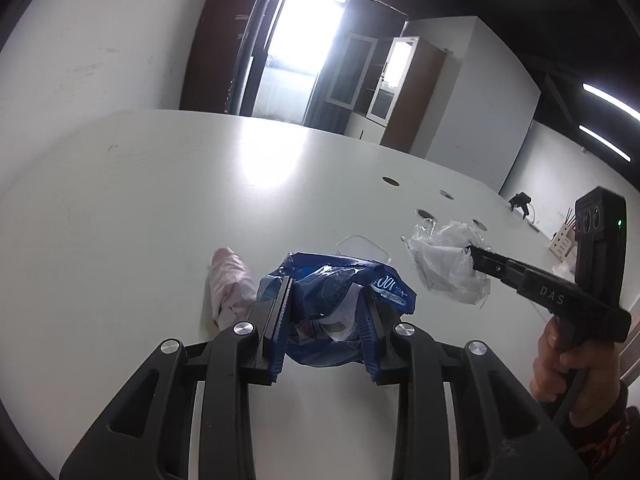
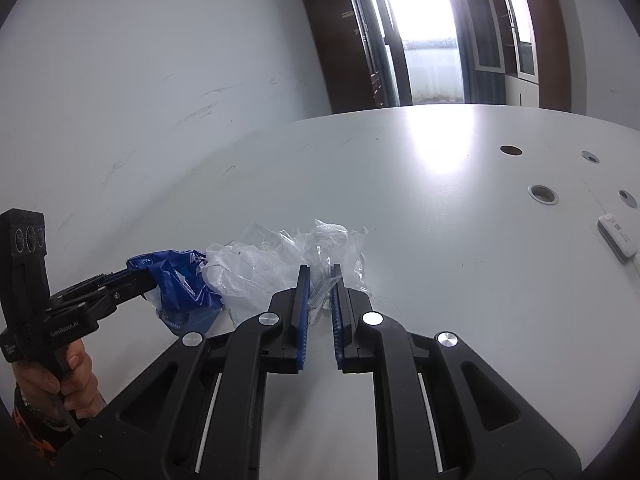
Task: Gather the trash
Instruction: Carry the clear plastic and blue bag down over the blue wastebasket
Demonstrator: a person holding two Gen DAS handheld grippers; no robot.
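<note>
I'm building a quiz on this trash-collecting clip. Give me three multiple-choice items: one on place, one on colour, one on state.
1. Where does the pink wad lie in the left wrist view?
A. left of the blue wrapper
B. in a table hole
C. in the right gripper

2. What colour is the wrapper in the left gripper?
A. red
B. blue
C. green

3. What is the right gripper doing?
A. standing wide open, empty
B. pinching clear plastic
C. holding a cup

Key: A, it rests on the table beside the wrapper; B, blue film sits between the pads; B, the nearly shut pads clamp the clear film.
</note>
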